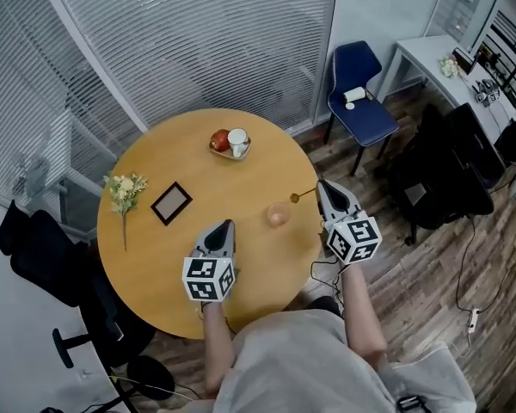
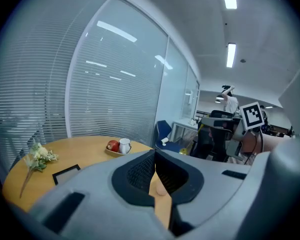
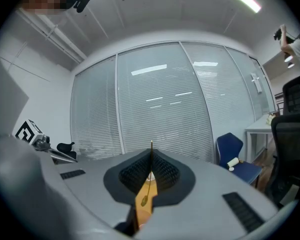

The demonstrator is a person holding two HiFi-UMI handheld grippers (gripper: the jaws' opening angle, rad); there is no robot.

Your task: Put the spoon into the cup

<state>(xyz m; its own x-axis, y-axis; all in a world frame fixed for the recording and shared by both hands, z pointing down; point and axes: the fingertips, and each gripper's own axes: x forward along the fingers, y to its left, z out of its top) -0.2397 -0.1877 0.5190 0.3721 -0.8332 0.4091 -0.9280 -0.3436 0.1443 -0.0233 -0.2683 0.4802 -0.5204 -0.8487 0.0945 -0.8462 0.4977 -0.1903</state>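
Right claw (image 1: 321,184) around slim, gold, long-handled spoon (image 1: 303,194)

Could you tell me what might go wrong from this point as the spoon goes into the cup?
1. The right gripper pinches the spoon only by its thin handle end at the jaw tips, so it may swivel or slip.
2. The cup is small and stands free; the left gripper is shut and apart from it, so a nudge or the spoon's long handle could tip it.
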